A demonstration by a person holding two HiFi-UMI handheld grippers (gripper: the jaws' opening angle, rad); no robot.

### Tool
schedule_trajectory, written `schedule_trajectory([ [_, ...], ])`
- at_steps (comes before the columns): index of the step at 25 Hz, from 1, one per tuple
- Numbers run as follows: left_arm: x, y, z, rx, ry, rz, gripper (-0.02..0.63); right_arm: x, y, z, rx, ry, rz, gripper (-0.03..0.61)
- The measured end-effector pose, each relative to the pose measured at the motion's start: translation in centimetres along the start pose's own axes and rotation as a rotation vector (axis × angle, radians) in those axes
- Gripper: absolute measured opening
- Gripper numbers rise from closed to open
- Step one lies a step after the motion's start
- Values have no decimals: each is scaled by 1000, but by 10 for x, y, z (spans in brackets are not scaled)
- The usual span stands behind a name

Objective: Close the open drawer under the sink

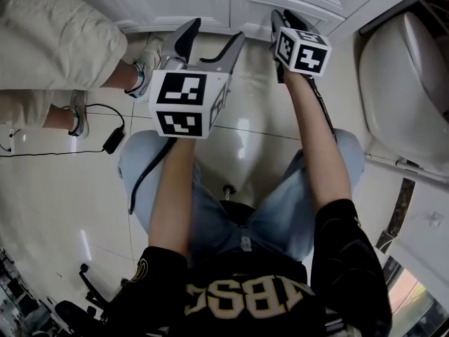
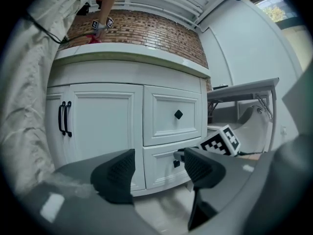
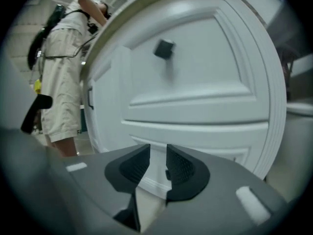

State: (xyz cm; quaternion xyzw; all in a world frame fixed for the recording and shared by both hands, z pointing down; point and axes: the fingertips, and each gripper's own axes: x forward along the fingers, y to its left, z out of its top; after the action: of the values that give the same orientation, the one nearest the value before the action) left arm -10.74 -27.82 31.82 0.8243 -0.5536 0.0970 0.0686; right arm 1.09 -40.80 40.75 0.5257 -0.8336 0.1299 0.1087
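The white vanity has two stacked drawers with black knobs. The lower drawer (image 2: 156,156) looks about level with the upper drawer (image 2: 161,126); its knob (image 2: 176,163) shows beside my left jaw. My right gripper (image 1: 284,14) points at the lower drawer (image 3: 210,138) from very close. Its jaws (image 3: 158,163) are shut to a thin slit with nothing in it. The upper drawer's knob (image 3: 164,48) is above it. My left gripper (image 1: 216,34) hangs farther back over the floor, open and empty (image 2: 159,168). The right gripper's marker cube (image 2: 222,141) shows at the drawer's right.
A toilet (image 1: 400,83) stands just right of the vanity. A person in beige shorts (image 1: 56,41) stands at the left by the cupboard doors (image 2: 102,131). A cable with a black adapter (image 1: 112,139) lies on the tile floor. My knees are below the grippers.
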Motion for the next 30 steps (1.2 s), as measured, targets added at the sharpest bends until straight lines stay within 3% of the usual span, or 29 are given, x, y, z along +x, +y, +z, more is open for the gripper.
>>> schedule_trajectory([
  [4,-5,3,2,0,-19,-3,318,-44,40,38,-113,-145,92,100],
  [11,-15,-17,13,29,-75,-28,310,-117,59,48,-90,-270,165,100],
  [13,-17,-24,15,44,-89,-43,310,-137,67,56,-126,-314,178,100],
  [17,-21,-35,22,62,-126,-63,299,-174,60,69,-192,-374,142,101],
  [22,-17,-46,22,68,-135,-75,298,-203,19,72,-108,-402,46,114],
  [30,-17,-59,26,73,-156,-78,298,-221,-5,71,-67,-414,-40,267],
])
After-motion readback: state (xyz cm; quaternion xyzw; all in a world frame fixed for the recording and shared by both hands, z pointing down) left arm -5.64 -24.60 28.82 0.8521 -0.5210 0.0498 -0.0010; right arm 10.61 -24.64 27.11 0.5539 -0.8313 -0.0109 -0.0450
